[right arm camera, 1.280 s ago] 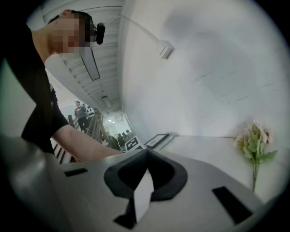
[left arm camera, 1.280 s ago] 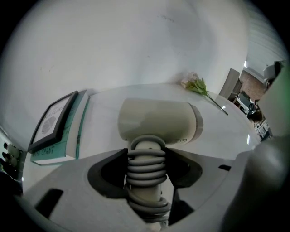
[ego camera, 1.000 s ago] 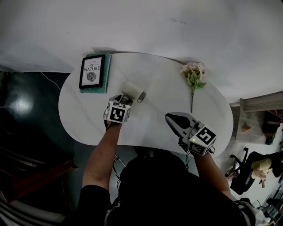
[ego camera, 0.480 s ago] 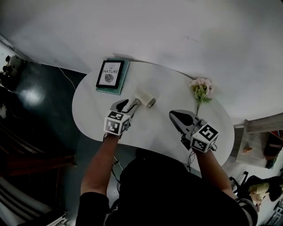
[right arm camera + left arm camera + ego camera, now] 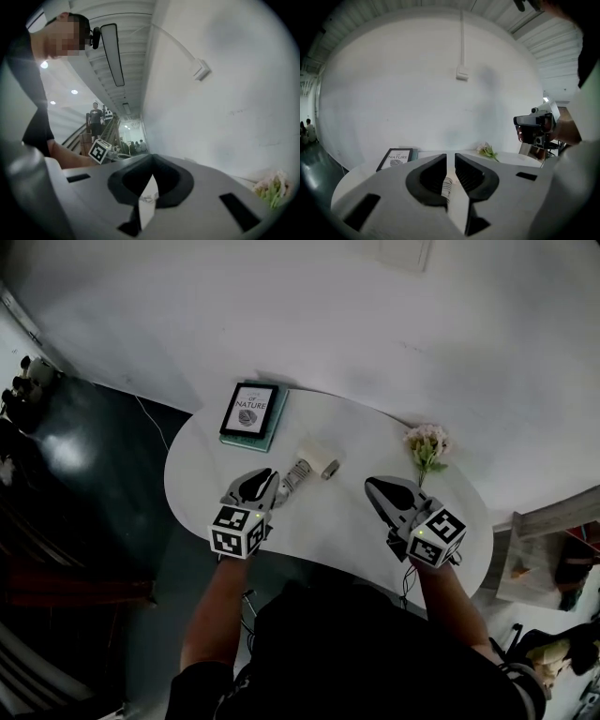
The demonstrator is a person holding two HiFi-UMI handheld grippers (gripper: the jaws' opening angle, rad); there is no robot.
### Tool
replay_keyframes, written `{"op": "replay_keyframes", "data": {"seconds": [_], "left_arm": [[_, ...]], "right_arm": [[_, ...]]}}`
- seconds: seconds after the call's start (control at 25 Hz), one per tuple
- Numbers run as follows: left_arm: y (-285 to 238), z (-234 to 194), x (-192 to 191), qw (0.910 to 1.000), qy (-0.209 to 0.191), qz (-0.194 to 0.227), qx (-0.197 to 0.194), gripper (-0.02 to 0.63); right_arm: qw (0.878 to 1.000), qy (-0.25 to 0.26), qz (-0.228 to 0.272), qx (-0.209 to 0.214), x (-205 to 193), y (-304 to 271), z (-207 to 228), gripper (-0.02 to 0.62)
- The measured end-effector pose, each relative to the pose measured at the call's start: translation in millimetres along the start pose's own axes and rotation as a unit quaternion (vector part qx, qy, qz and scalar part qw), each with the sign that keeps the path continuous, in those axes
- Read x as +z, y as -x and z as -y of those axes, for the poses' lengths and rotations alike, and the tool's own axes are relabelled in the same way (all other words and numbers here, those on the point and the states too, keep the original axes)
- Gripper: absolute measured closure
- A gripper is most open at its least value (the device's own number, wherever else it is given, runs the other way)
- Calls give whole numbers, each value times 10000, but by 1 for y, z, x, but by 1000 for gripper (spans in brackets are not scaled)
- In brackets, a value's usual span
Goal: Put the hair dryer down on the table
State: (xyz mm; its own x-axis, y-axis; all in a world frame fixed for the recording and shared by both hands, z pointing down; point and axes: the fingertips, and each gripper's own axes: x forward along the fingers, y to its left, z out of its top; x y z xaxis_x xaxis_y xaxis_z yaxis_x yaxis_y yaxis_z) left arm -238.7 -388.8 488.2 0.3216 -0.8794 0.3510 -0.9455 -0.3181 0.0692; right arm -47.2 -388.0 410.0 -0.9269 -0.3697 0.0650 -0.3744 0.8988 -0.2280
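Two tools in hand over the near edge of the white worktop point(image 5: 328, 526). Nearest on the left, the left tool point(image 5: 261, 482): raised and drawn back from a low spot against the hair dryer a second ago, jaws just closed from wide down to a narrow slit, gripping nothing. Through that slit in the left gripper view, only a glimpse of the dryer's ribbed neck lying below. On the other side, the right tool point(image 5: 375, 489): clenched, tips together, empty, held over the worktop's near right part and not much moved. Just beyond the left tool, the hair dryer point(image 5: 312, 461): lying on its side on the worktop, cream body pointing away to the right, ribbed end toward the left tool, touched by neither tool. Reads as a release already made: set down, let go, backed away from. By that judgement, little of the task left beyond taking both hands clear without knocking the dryer. Further back, a framed print point(image 5: 250, 412) on a teal book at the far left edge, and a pink flower stem point(image 5: 427, 446) well apart at the far right. Beyond all that, bare pale wall point(image 5: 375, 334).
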Motion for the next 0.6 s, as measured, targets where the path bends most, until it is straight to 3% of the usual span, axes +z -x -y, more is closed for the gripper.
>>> {"op": "replay_keyframes", "data": {"seconds": [0.16, 0.24, 0.32, 0.6], "left_arm": [[42, -11, 8, 9992, 220, 347, -2, 547], [67, -17, 10, 9986, 253, 456, -18, 597], [90, -23, 10, 9981, 260, 548, -113, 598], [145, -40, 15, 9960, 4, 868, -215, 600]], "right_arm": [[9995, 140, 106, -253, 11, -5, -26, 591], [9988, 221, 181, -388, 17, -10, -42, 591], [9977, 282, 275, -548, 24, -17, -59, 591], [9944, 376, 343, -931, 30, -19, -104, 592]]}}
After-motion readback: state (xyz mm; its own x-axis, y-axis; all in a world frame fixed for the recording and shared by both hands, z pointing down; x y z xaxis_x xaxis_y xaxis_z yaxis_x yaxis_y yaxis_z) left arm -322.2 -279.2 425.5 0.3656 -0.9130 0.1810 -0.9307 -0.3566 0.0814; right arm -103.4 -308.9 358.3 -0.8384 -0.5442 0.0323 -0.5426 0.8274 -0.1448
